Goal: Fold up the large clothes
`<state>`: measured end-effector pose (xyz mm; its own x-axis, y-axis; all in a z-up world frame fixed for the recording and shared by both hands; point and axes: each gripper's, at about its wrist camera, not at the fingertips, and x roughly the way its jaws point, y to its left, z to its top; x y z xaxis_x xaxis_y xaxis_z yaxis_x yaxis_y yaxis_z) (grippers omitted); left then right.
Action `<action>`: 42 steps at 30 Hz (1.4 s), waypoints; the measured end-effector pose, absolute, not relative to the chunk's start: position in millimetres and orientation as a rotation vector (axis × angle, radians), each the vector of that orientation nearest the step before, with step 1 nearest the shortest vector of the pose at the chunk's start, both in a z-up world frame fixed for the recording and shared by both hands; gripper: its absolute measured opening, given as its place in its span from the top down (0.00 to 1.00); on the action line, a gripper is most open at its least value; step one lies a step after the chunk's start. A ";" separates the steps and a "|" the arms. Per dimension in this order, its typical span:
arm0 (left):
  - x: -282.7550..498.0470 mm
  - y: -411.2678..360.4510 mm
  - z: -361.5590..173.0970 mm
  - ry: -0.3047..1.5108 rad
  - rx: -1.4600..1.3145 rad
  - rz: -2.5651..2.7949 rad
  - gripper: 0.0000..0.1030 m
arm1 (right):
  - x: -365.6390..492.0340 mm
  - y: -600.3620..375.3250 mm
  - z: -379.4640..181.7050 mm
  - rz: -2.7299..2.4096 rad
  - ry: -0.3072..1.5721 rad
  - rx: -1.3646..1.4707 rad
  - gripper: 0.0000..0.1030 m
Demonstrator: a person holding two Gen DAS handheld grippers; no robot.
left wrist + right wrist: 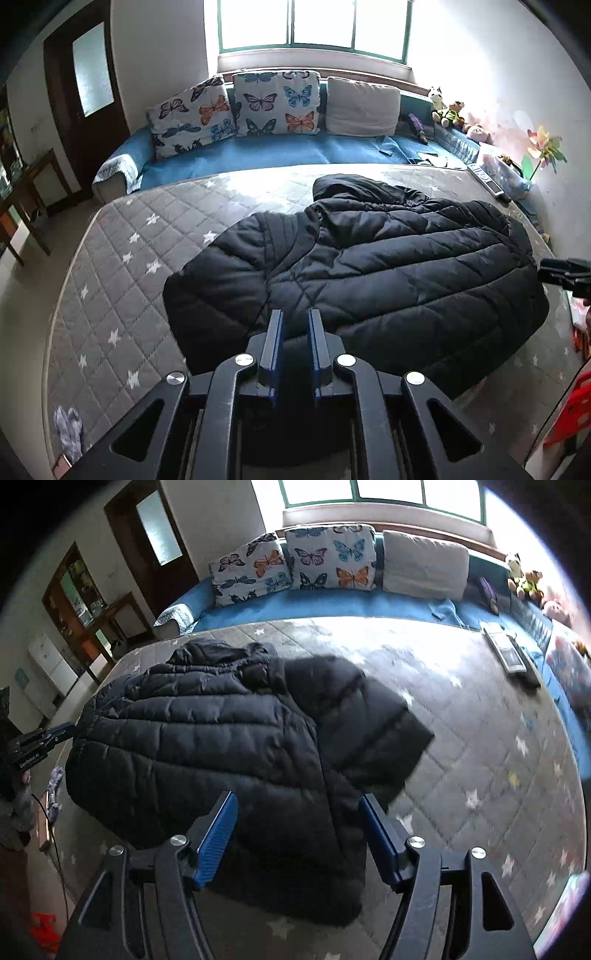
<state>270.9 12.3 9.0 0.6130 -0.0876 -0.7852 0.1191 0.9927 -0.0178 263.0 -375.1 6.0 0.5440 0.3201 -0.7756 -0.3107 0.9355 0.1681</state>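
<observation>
A large black quilted puffer jacket lies spread on the grey star-patterned mattress. It also shows in the right wrist view, with one sleeve flopped out to the right. My left gripper hovers over the jacket's near edge, fingers a small gap apart and empty. It shows at the left edge of the right wrist view. My right gripper is wide open above the jacket's near hem, holding nothing. Its tip shows at the right edge of the left wrist view.
A blue sofa with butterfly cushions backs the mattress under a window. Remote controls lie at the mattress's far right. Plush toys sit in the corner. A wooden table and door stand left. A small cloth lies at the near-left edge.
</observation>
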 end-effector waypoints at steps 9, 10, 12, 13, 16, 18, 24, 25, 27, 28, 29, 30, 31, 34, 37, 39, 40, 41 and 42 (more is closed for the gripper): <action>244.1 64.8 13.0 0.948 -0.209 -0.168 0.39 | 257.5 -395.0 -14.7 0.448 0.988 0.177 0.12; 241.0 72.9 14.0 0.944 -0.229 -0.167 0.33 | 258.4 -397.3 -17.4 0.460 0.997 0.205 0.11; 236.9 88.2 14.7 0.932 -0.274 -0.159 0.24 | 260.9 -403.6 -23.0 0.475 1.012 0.265 0.07; 236.1 95.5 14.2 0.928 -0.298 -0.159 0.22 | 262.5 -408.0 -26.3 0.493 1.016 0.307 0.06; 239.2 115.9 6.0 0.956 -0.413 -0.196 0.20 | 269.8 -420.5 -36.1 0.520 1.040 0.430 0.02; 240.8 122.5 -0.3 0.971 -0.479 -0.218 0.17 | 276.3 -425.5 -44.8 0.534 1.081 0.501 0.00; 255.5 132.6 -29.2 1.030 -0.625 -0.251 0.17 | 293.6 -431.1 -61.7 0.512 1.106 0.557 0.00; 258.2 133.5 -34.6 1.037 -0.647 -0.259 0.17 | 297.7 -429.4 -65.2 0.508 1.119 0.555 0.00; 262.4 134.8 -42.7 1.039 -0.676 -0.263 0.17 | 304.0 -426.5 -69.6 0.521 1.129 0.558 0.00; 265.1 135.9 -46.2 1.041 -0.684 -0.263 0.17 | 308.3 -425.0 -72.0 0.533 1.127 0.569 0.00; 267.3 137.0 -49.2 1.044 -0.691 -0.258 0.17 | 311.4 -424.7 -72.9 0.537 1.126 0.572 0.00; 269.2 137.8 -52.0 1.047 -0.695 -0.254 0.17 | 315.2 -423.8 -74.6 0.543 1.125 0.579 0.00; 271.7 138.0 -55.2 1.053 -0.699 -0.253 0.17 | 319.1 -422.9 -76.6 0.550 1.125 0.591 0.00; 278.6 139.7 -62.7 1.064 -0.728 -0.253 0.09 | 328.9 -421.2 -80.1 0.569 1.128 0.618 0.00; 287.5 139.1 -68.5 1.059 -0.734 -0.258 0.06 | 333.1 -414.6 -74.9 0.578 1.129 0.603 0.00; 294.1 138.2 -73.4 1.060 -0.733 -0.240 0.00 | 336.5 -406.1 -72.6 0.582 1.140 0.579 0.00; 298.2 137.3 -76.6 1.059 -0.735 -0.240 0.00 | 336.8 -403.6 -71.5 0.584 1.145 0.565 0.00; 302.0 136.0 -78.9 1.060 -0.741 -0.244 0.00 | 337.6 -399.4 -70.7 0.589 1.151 0.550 0.00; 306.0 133.9 -80.4 1.058 -0.745 -0.246 0.00 | 337.2 -397.5 -70.7 0.592 1.154 0.546 0.00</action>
<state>306.0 133.9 -80.4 0.4904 -0.5209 -0.6987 -0.1595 0.7345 -0.6596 337.2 -397.5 -70.7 0.2890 0.6813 -0.6725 -0.1491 0.7260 0.6714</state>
